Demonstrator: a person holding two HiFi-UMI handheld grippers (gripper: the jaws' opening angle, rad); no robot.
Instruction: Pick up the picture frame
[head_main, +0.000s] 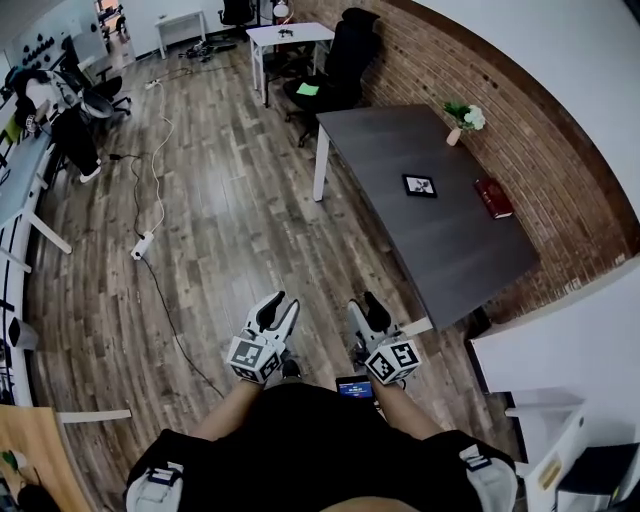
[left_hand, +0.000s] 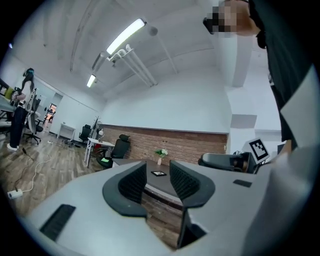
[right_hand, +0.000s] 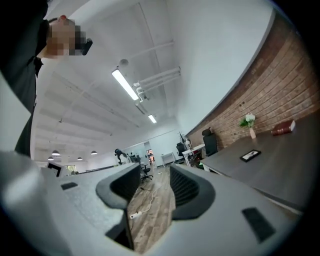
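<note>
A small black picture frame (head_main: 420, 185) lies flat in the middle of the dark grey table (head_main: 450, 250) by the brick wall. In the left gripper view the frame (left_hand: 159, 173) shows far off between the jaws; in the right gripper view the frame (right_hand: 250, 155) lies off to the right. My left gripper (head_main: 278, 311) and right gripper (head_main: 362, 309) are held close to my body over the wooden floor, well short of the table. Both are open with nothing between the jaws.
On the table stand a small vase of flowers (head_main: 462, 119) at the far end and a red book (head_main: 493, 197) near the wall. A black office chair (head_main: 340, 60) and a white desk (head_main: 285, 38) lie beyond the table. A cable and power strip (head_main: 142, 245) cross the floor at left.
</note>
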